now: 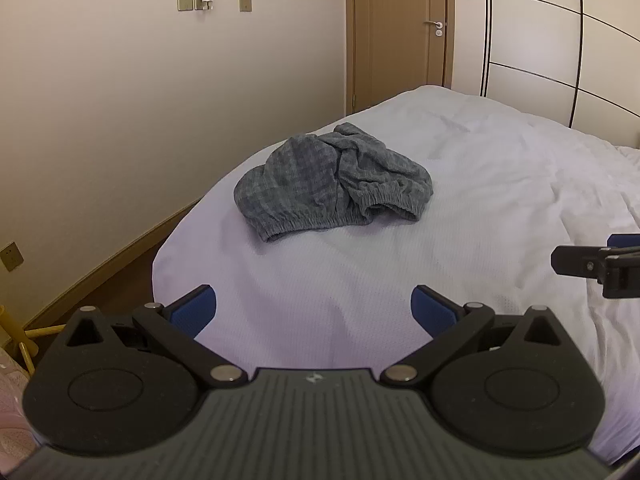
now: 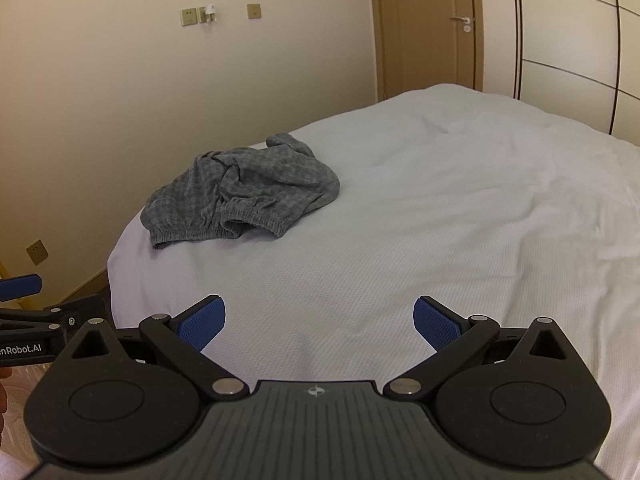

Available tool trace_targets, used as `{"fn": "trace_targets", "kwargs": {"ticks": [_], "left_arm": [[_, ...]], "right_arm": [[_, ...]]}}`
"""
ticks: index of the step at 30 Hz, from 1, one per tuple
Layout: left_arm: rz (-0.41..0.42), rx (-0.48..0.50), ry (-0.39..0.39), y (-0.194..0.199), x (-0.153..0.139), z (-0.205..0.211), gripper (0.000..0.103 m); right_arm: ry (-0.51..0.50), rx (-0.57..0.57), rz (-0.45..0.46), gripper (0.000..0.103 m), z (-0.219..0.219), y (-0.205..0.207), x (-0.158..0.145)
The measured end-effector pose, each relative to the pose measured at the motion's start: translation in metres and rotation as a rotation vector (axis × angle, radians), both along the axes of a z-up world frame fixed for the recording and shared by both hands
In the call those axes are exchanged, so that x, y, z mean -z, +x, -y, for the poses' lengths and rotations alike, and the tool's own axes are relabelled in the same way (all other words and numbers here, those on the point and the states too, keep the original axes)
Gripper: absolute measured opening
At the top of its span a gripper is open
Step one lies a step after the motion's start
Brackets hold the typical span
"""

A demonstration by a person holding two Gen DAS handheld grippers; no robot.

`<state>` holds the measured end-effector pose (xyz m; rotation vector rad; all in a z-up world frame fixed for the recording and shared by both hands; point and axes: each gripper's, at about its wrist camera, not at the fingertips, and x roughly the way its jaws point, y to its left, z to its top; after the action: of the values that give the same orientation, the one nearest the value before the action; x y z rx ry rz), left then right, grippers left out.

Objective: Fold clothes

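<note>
A crumpled pair of grey checked shorts (image 1: 332, 184) with an elastic waistband lies on the white bed (image 1: 480, 208) near its left edge; it also shows in the right wrist view (image 2: 244, 192). My left gripper (image 1: 314, 312) is open and empty, above the bed, short of the shorts. My right gripper (image 2: 319, 320) is open and empty, above the bed, with the shorts ahead to its left. The right gripper's tip shows at the right edge of the left wrist view (image 1: 592, 266), and the left gripper's finger shows at the left edge of the right wrist view (image 2: 20, 286).
A cream wall with sockets (image 1: 186, 2) runs along the bed's left side, with a narrow strip of floor (image 1: 100, 292) between. A wooden door (image 1: 404, 28) and a panelled wardrobe (image 1: 560, 40) stand beyond the bed. A yellow wooden frame (image 1: 16, 332) stands at lower left.
</note>
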<state>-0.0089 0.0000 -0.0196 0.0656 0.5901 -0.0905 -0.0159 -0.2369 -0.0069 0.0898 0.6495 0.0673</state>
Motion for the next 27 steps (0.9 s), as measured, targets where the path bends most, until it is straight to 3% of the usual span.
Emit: {"fn": "trace_targets", "kwargs": {"ticks": [18,27], "left_arm": [[-0.003,0.019,0.013,0.012,0.009,-0.003,0.102],[0.049,0.094,0.155,0.057,0.030,-0.021,0.102]], "right_arm": [[-0.014,0.010,-0.017,0.103,0.002,0.012,0.011],[-0.116,-0.046,0.024,0.103,-0.008,0.036,0.019]]}}
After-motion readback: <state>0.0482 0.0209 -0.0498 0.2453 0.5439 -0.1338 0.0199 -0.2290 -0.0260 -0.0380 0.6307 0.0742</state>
